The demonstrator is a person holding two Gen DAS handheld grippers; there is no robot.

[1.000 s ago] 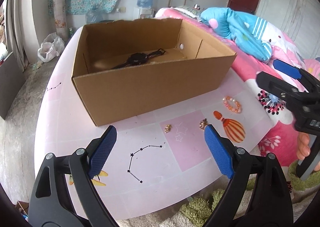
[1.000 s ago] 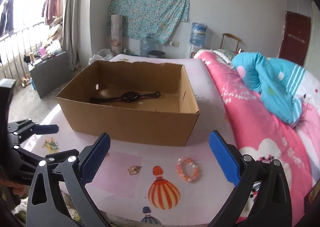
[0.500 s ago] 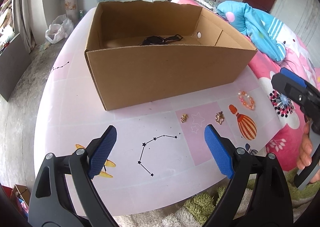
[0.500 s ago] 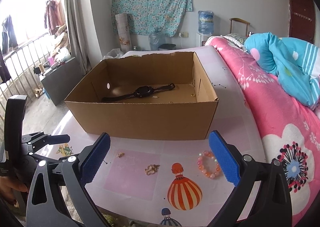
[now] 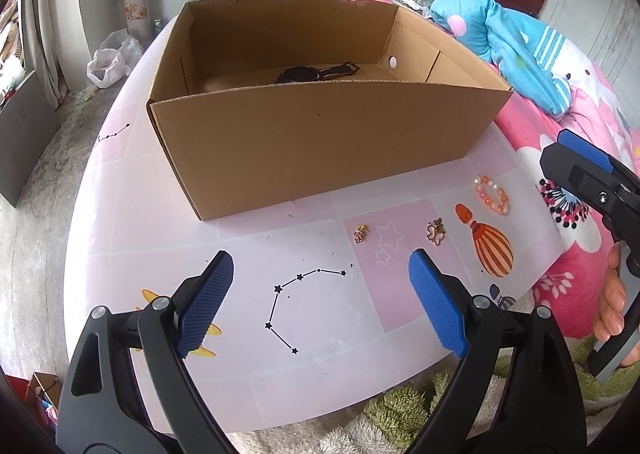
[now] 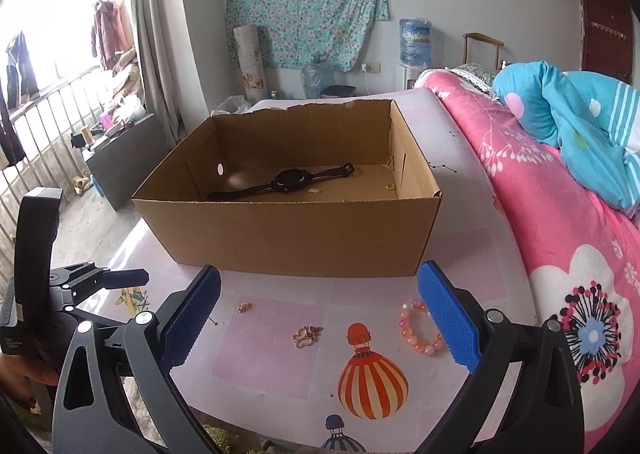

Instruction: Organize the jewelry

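one watch (image 6: 290,180) lengthwise across box (image 6: 288,238)

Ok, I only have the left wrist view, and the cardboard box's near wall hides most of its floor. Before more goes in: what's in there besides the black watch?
Observer: In the right wrist view a small gold ring lies on the floor of the cardboard box, near its right wall and apart from the watch.
Operator: Anything else inside?
Observer: A tiny pale piece lies just in front of the watch face. It is too small to name.
Operator: And the right gripper? I see only its edge.
Observer: The right gripper is open and empty. Its right finger partly hides the bead bracelet on the table.
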